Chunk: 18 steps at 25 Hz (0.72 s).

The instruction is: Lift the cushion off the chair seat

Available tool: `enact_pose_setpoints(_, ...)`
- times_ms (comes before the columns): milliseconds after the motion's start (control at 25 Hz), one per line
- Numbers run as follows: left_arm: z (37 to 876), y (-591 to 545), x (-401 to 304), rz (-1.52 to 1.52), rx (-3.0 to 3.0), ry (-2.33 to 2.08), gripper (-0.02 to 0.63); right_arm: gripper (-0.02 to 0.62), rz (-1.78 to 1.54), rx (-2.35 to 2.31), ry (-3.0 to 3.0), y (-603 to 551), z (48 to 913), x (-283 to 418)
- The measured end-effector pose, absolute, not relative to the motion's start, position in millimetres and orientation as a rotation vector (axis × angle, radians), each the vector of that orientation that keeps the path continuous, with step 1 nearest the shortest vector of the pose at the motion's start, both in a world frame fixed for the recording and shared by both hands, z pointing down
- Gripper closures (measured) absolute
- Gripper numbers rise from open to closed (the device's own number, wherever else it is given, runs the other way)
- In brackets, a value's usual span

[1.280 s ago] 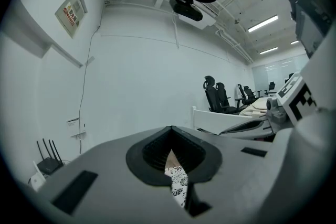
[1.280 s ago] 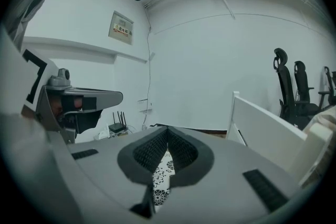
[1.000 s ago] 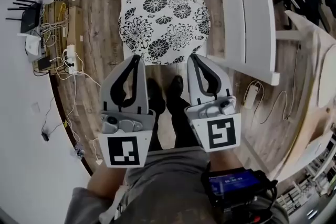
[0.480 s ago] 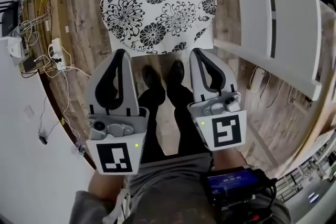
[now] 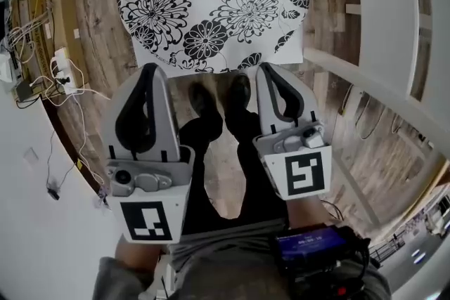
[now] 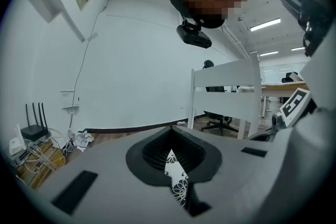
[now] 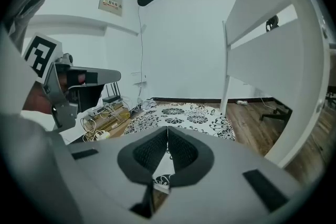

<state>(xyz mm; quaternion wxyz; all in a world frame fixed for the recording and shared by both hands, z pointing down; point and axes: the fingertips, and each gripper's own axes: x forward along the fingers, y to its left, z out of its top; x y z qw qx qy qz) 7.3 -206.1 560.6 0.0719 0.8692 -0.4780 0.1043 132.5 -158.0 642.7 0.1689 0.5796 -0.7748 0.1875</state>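
The white square fabric cushion with black flower print (image 5: 211, 3) lies flat at the far side of the head view. It sits just left of the white slatted wooden chair back (image 5: 383, 17). It covers the surface under it, so I cannot confirm the seat from these views.

1. Left hand-held gripper (image 5: 150, 70): the jaws are pressed together at the tips and hold nothing. In the left gripper view, a sliver of the flower print shows through the slit behind the tips.
2. Right hand-held gripper (image 5: 266, 69): the jaws are pressed together at the tips and hold nothing. The right gripper view looks over the closed tips, across the cushion top, to the chair upright on the right.
3. Both hand-held grippers point at the cushion's near edge, the left toward its near left corner and the right toward its near right corner. I cannot tell whether either tip touches the fabric.

My two dark shoes (image 5: 218, 98) stand on the brown wooden plank floor (image 5: 98, 24) between the grippers. A white power strip with tangled cables (image 5: 62, 70) lies on the floor at the far left, against the white wall.
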Motion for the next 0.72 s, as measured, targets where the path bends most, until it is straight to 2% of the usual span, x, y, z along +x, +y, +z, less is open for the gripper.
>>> enact_pose_setpoints(480,607,-214,16,0.318,2.597,-1.378,0.600,0.576,0.565,1.649,-2.165,-168,694,140)
enact_pose_setpoints(720,619,-225,16,0.324,2.587,-1.379,0.600,0.307,0.558,1.591,-2.092,-173,723,149)
